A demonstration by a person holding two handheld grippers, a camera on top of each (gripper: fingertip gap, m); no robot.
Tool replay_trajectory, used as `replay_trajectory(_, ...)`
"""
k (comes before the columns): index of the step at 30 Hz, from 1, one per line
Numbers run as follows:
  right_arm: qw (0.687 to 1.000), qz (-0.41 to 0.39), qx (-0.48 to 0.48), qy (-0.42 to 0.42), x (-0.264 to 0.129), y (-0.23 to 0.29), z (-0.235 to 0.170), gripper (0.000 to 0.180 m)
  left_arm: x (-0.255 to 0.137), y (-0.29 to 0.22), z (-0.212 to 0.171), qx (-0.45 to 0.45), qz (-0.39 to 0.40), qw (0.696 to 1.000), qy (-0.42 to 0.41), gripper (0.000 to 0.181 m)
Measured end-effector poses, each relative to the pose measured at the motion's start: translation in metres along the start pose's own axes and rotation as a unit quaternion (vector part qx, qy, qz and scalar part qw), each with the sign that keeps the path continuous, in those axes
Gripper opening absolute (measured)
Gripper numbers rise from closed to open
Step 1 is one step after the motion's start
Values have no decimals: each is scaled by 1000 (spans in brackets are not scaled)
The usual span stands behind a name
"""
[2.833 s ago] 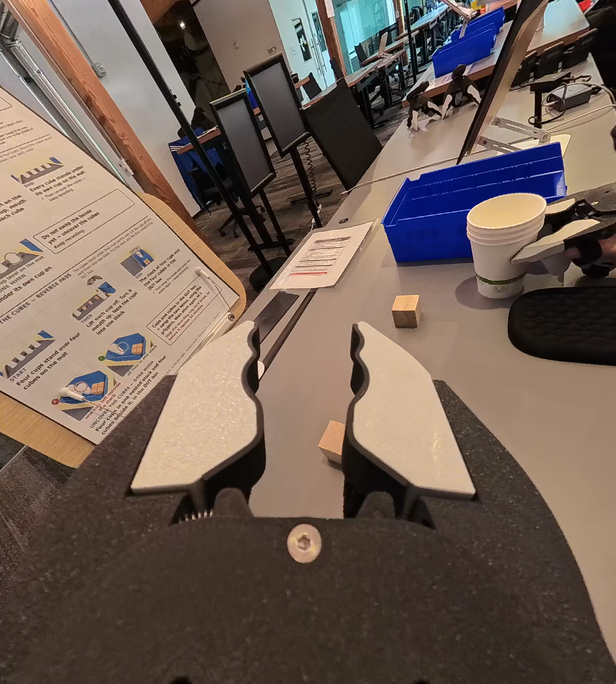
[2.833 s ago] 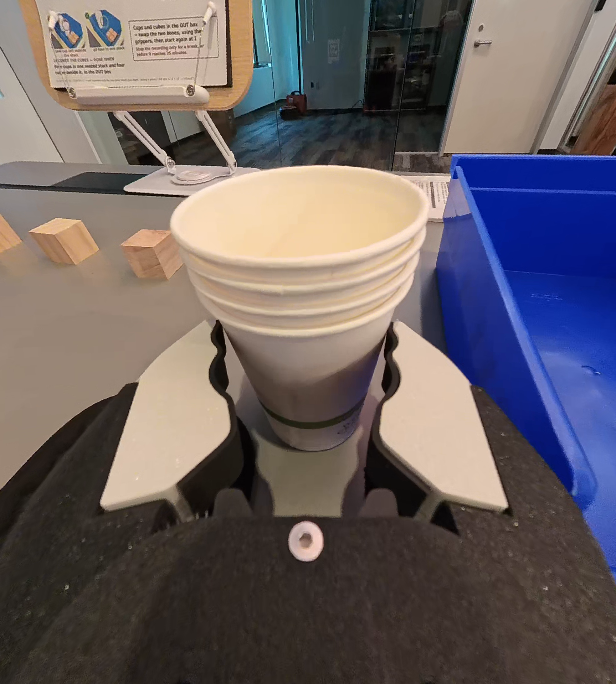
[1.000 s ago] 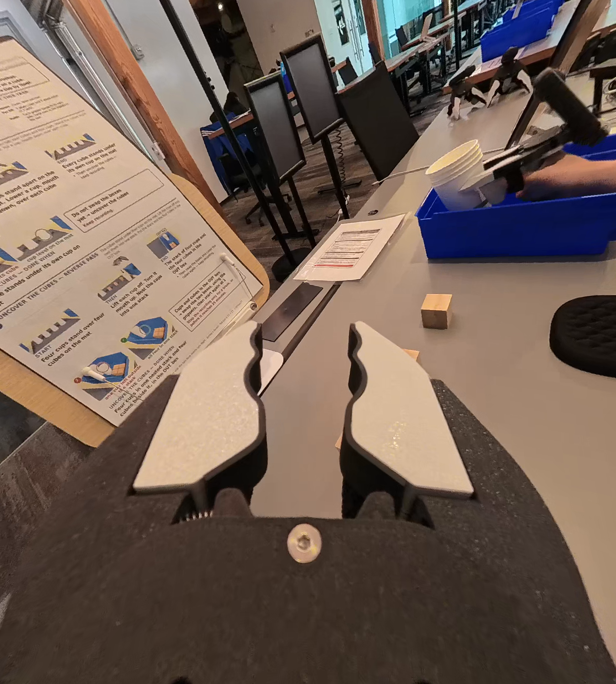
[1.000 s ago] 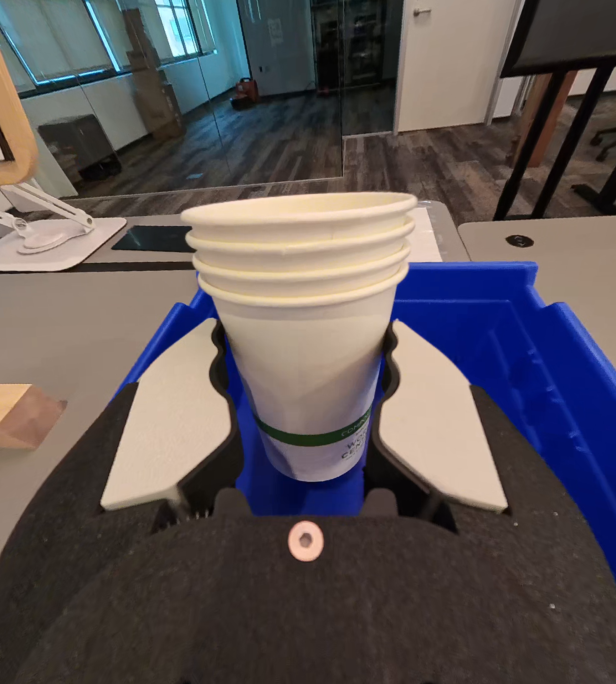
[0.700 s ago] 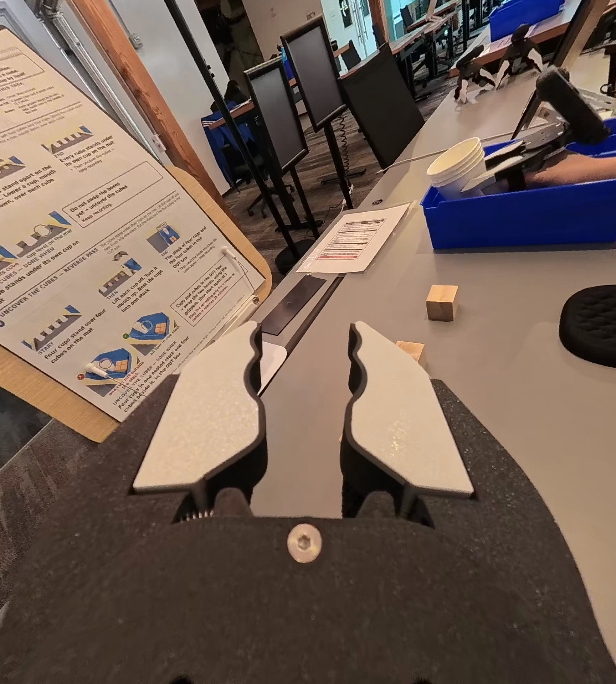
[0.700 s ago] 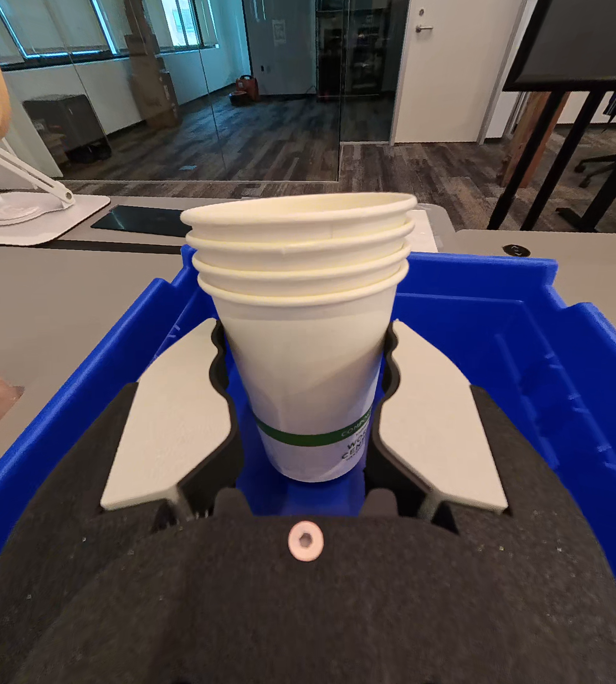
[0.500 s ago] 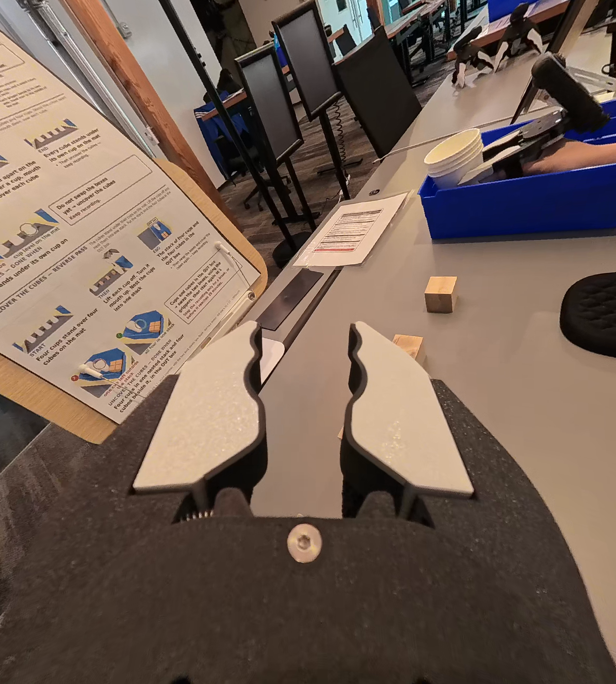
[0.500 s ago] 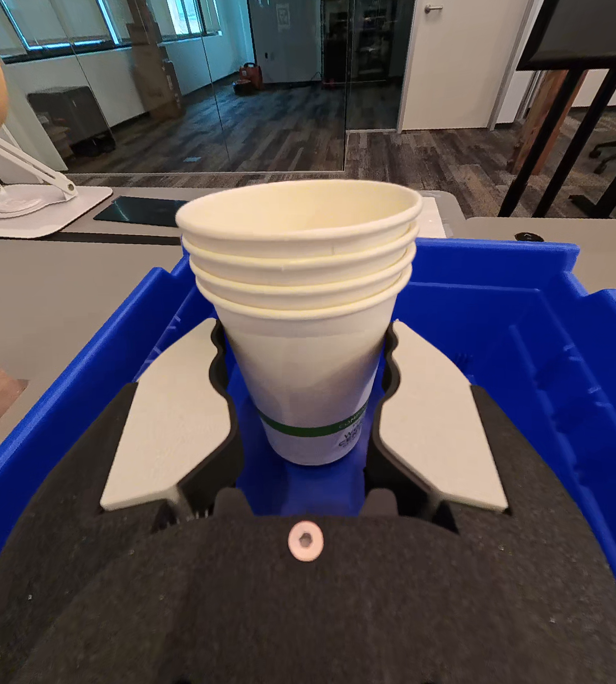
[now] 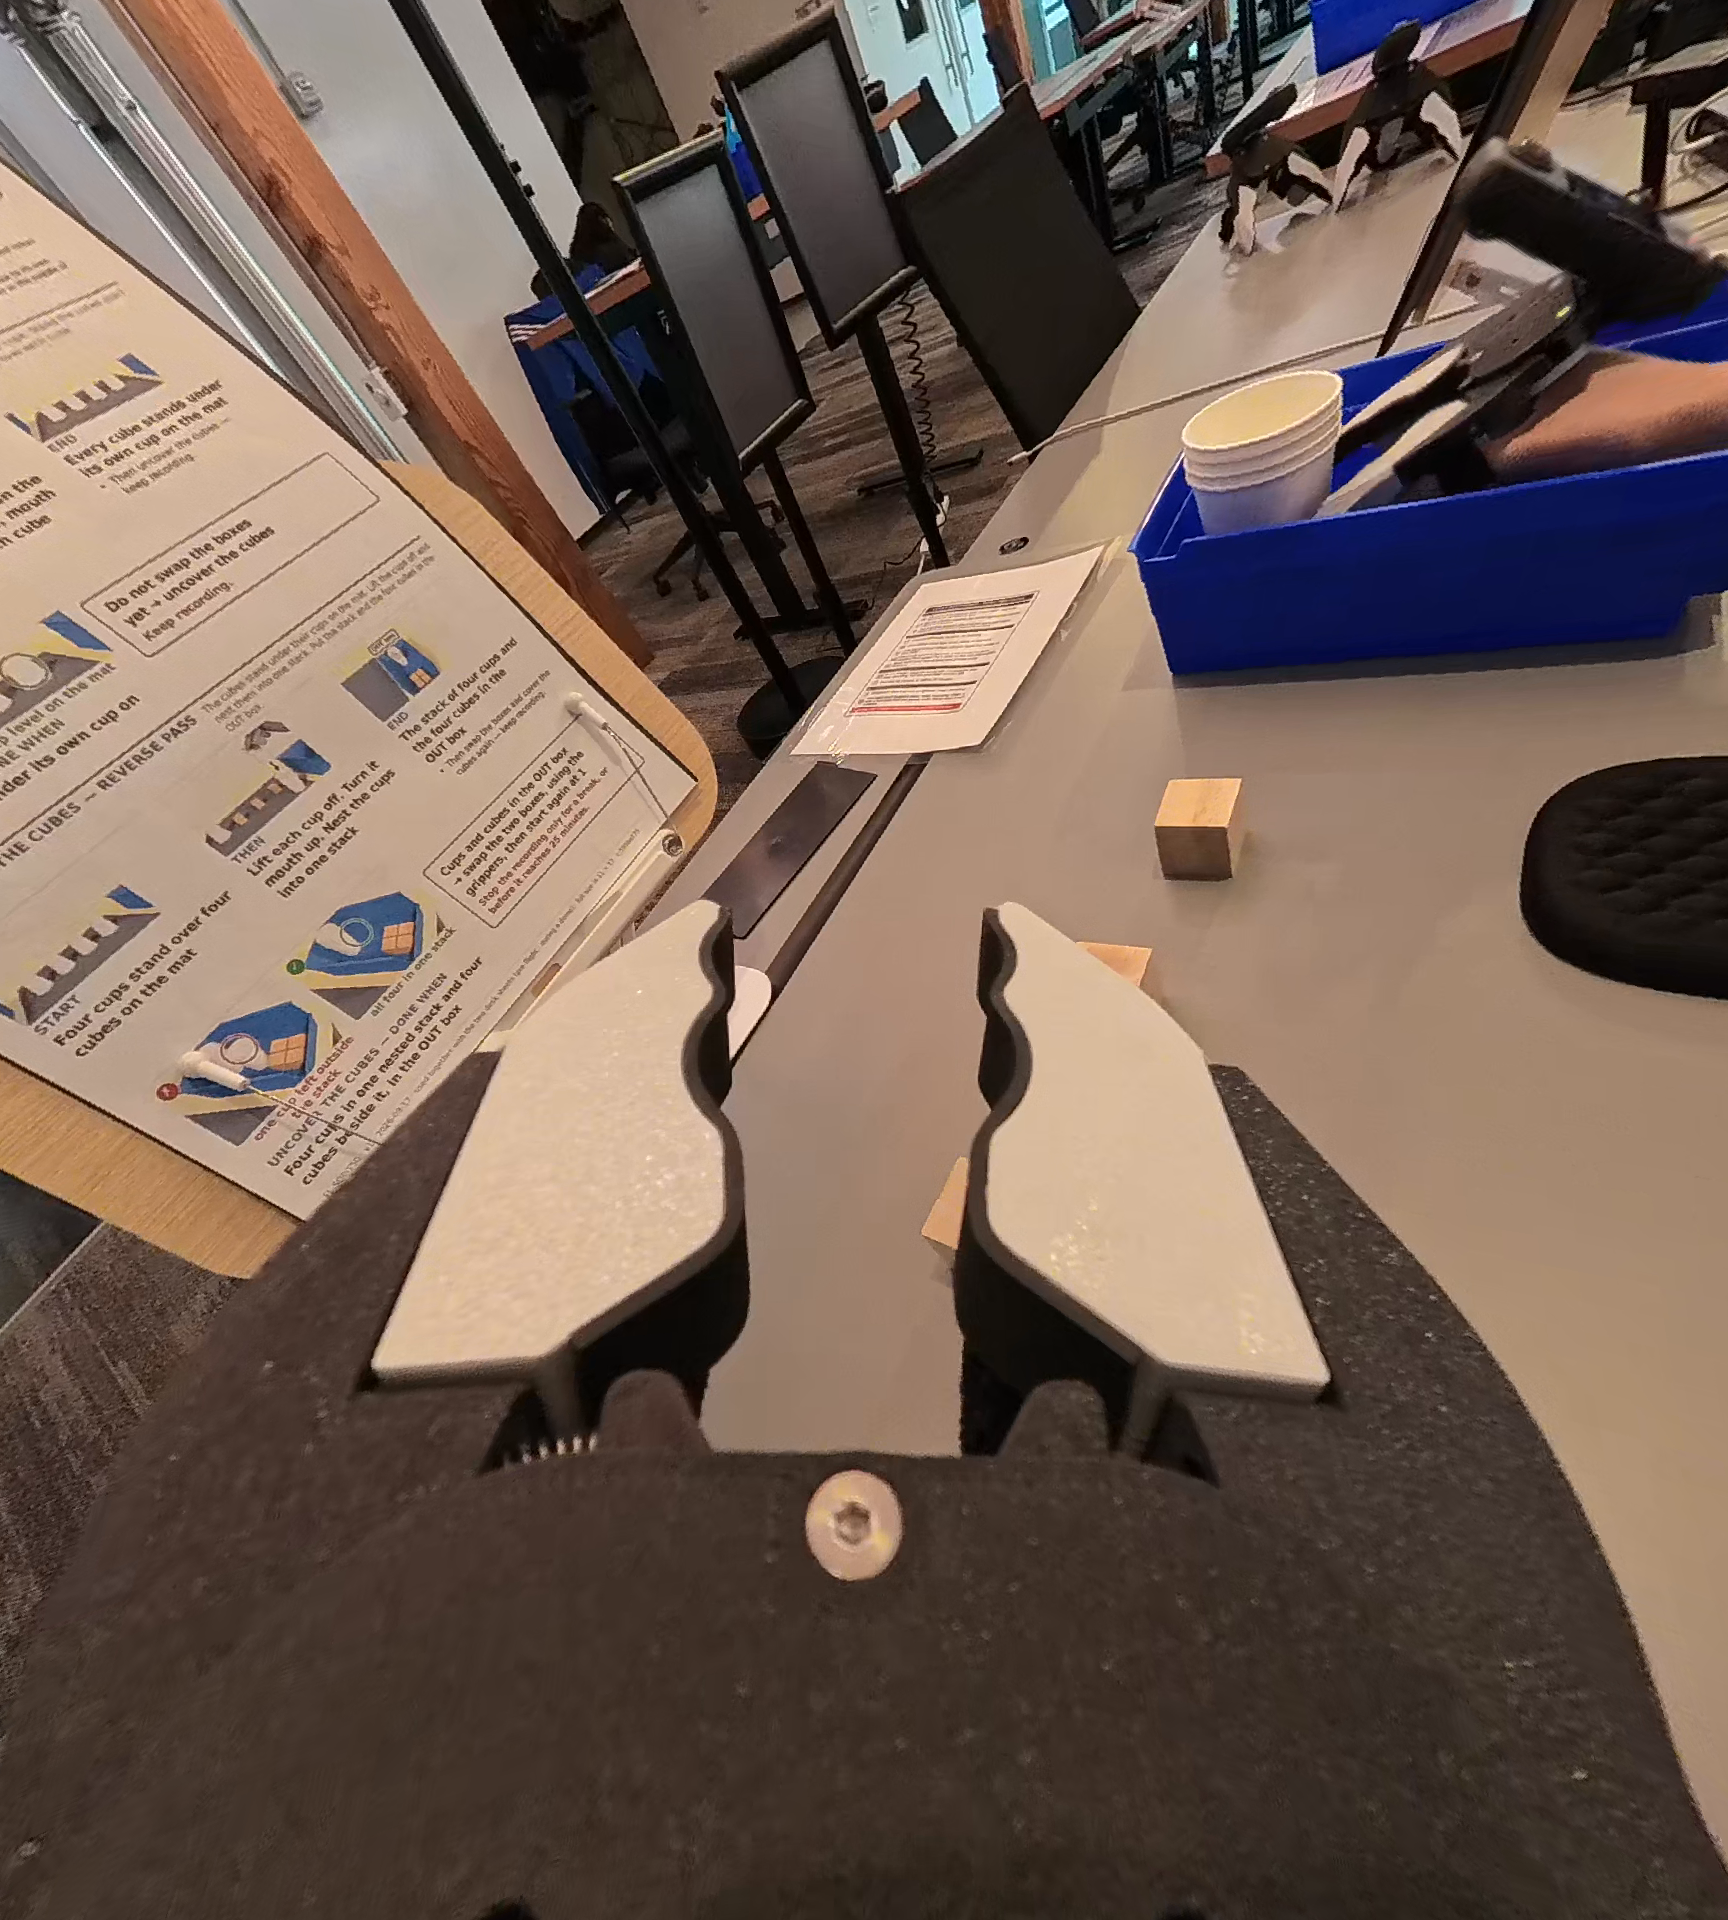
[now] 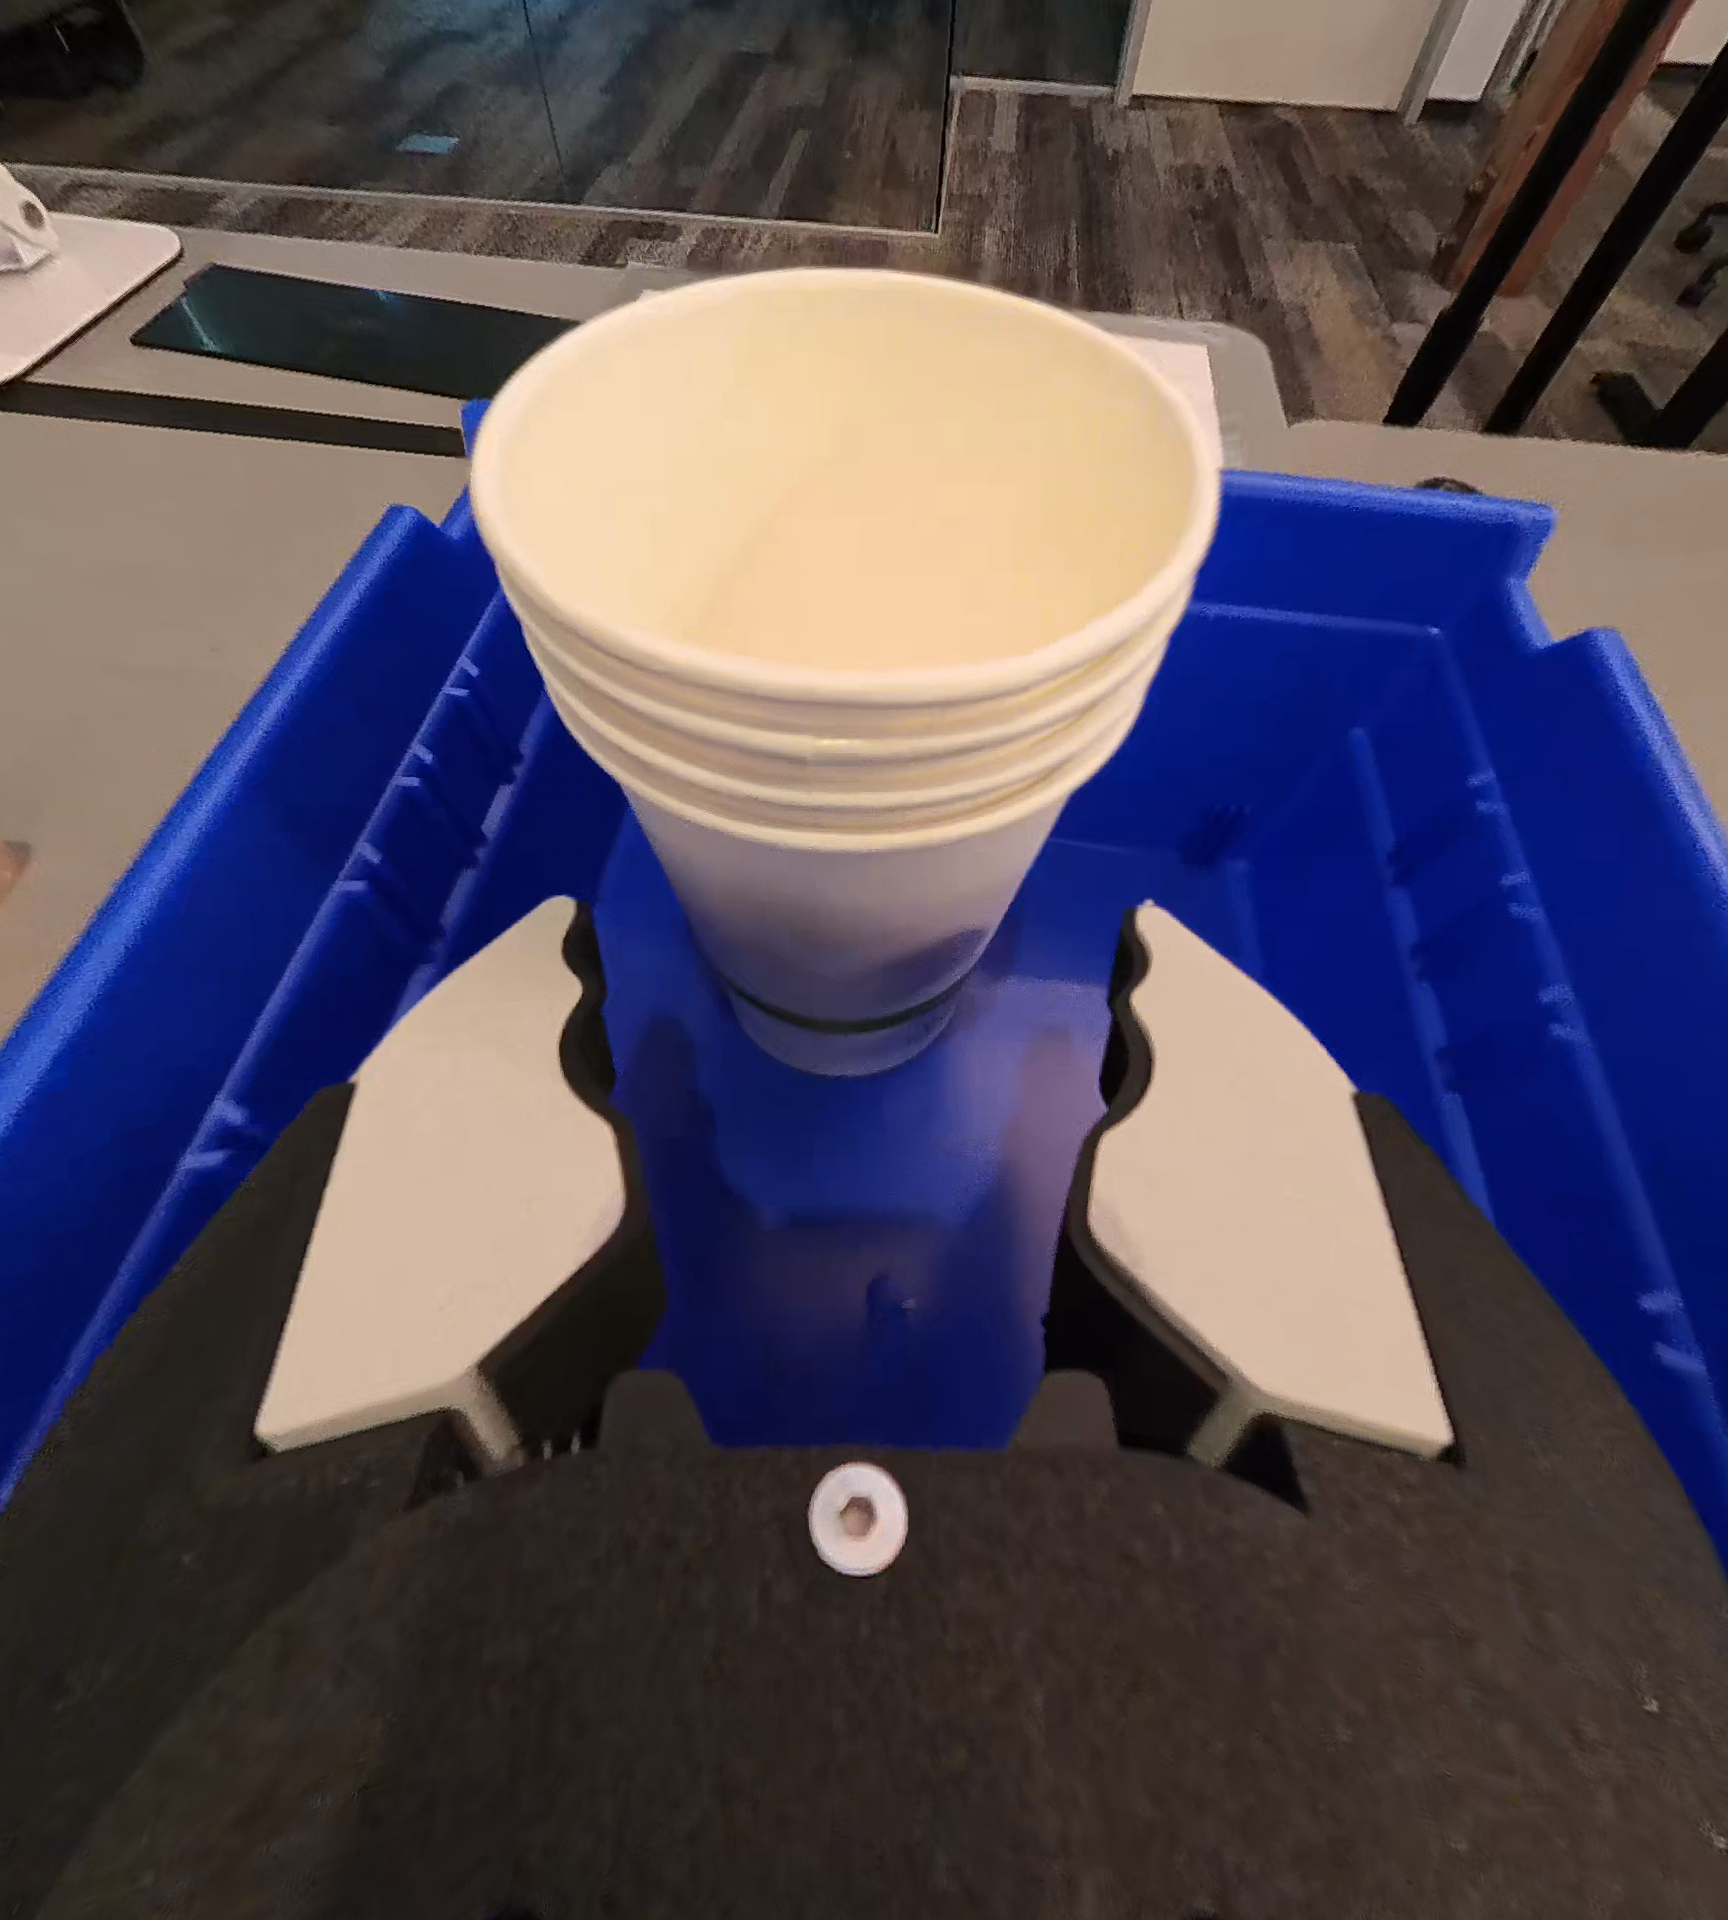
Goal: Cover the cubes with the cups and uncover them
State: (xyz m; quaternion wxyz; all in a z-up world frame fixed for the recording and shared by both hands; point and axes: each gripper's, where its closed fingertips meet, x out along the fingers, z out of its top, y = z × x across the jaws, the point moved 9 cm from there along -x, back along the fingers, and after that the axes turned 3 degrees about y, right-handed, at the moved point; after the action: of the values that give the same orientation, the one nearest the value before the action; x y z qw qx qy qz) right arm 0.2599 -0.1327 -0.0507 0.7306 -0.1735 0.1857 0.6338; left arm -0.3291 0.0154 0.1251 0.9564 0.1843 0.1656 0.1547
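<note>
Right gripper (image 10: 855, 1023) jaws spread wide, holding nothing; cup stack (image 10: 844, 665) frame-centre in blue bin (image 10: 1462, 935): light, crushable, grip low sidewall gently.

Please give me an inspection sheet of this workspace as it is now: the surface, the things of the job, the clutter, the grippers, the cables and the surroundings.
Surface: grey table, bare in the middle.
Job's things: stack of nested white cups stands upright in the blue bin; three wooden cubes show on the table, the far cube in full, two more partly hidden behind the left gripper's fingers.
Clutter: printed sheet near the bin; black mat on the table.
Grippers: left gripper open, empty, above the table; right gripper open, fingers apart from the cups.
Cables: thin grey cable behind the bin.
Surroundings: instruction board on a stand, monitors, desks, chairs.
</note>
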Motion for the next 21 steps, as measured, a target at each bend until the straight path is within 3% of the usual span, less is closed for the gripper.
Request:
replay_trajectory(3, 1000, -2, 23, 12, -26, 1, 3, 95, -2, -1, 1, 1, -2, 1000, -2, 45)
replay_trajectory(7, 999, -44, -14, 29, -84, 10, 18, 93, -4, -1, 3, 4, -1, 1000, -6, 45)
replay_trajectory(10, 995, -83, -60, -14, -136, 35, 46, 85, -4, 0, 2, 4, 3, 1000, -4, 45)
replay_trajectory(13, 995, -56, -61, -63, -167, 81, 72, 77, -2, 2, 0, -2, 13, 1000, 7, 45)
replay_trajectory(17, 996, 13, -63, -57, -153, 148, 84, 70, 2, 7, -2, -24, 37, 999, 32, 45)
replay_trajectory(21, 996, 52, -66, 17, -91, 201, 69, 67, 2, 12, -2, -43, 52, 997, 32, 46)
